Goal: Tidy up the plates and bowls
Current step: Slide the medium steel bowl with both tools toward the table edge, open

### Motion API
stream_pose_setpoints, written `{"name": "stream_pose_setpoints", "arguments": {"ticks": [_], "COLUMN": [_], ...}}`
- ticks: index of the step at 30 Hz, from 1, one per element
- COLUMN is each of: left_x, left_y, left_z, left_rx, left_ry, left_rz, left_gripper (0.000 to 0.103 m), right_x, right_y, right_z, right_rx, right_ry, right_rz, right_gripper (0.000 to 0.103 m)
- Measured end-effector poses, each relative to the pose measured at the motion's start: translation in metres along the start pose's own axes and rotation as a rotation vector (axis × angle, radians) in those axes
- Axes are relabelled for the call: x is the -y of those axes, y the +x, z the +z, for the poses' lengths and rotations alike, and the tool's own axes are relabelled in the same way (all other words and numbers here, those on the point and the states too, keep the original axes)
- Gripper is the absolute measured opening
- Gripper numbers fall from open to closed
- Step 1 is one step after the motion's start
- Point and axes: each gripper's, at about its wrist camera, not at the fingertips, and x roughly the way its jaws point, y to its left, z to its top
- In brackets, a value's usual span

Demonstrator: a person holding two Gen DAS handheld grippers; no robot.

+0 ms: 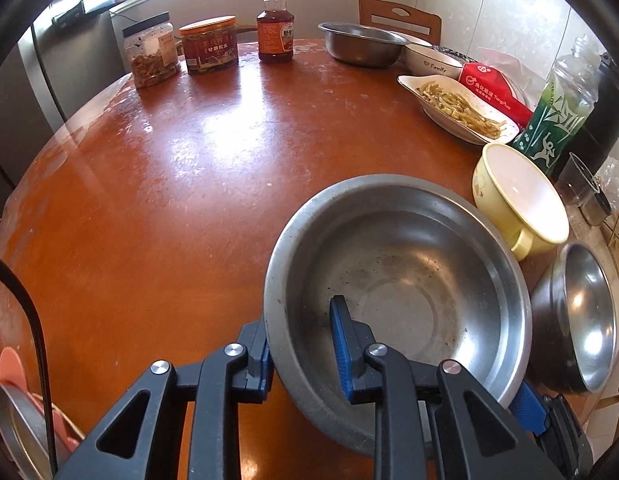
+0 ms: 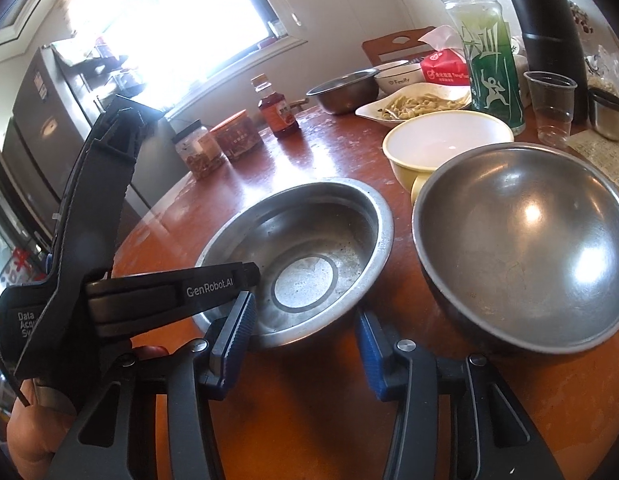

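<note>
Your left hand-held gripper (image 1: 305, 344) is clamped on the near rim of a wide steel bowl (image 1: 405, 280), 1 blue pad inside the wall and 1 outside, at the front of the round orange table (image 1: 169, 184). Your right hand-held gripper (image 2: 305, 344) hangs just in front of that same bowl with its jaws parted to a middling gap and nothing between them; the pads touch no dish. Just to the right of the held bowl sits a second, deeper steel bowl (image 2: 521, 240), and behind the 2 stands a yellow bowl with a white inside (image 2: 445, 144). Farther back are a third steel bowl (image 1: 361, 44), a white bowl (image 1: 431, 60) and a white plate of food scraps (image 1: 453, 108), beside a green bottle (image 1: 557, 120). The step in hand looks like lifting the gripped bowl to nest it with another. Since a single rim pinch lets a wide bowl tip, lift slowly and keep it level. Clear the neighbouring bowl's rim before moving sideways. Keep the right tool back from the path, or use it to steady the receiving bowl.
</note>
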Motion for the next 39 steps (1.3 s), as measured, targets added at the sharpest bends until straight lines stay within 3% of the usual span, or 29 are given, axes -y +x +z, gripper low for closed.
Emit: {"name": "stream_pose_setpoints", "arguments": {"ticks": [14,28,39], "left_x": [0.000,0.014,0.024], "left_y": [-0.032,-0.051,-0.063], "left_z": [-0.043,-0.080,-0.096], "left_rx": [0.033,0.027,0.018], "left_ry": [-0.005,-0.008,0.000], "left_rz": [0.007,-0.047,-0.058], "left_gripper": [0.025,0.027,0.028], "right_x": [-0.011,-0.004,0.006], "right_y": [-0.026,-0.057,-0.072], "right_z": [-0.017,-0.034,-0.040], "right_rx": [-0.034,-0.075,-0.116], "right_ry": [-0.132,-0.234,-0.244], "right_rz": [0.007,0.017,0.058], "right_gripper": [0.050,0.050,0.050]}}
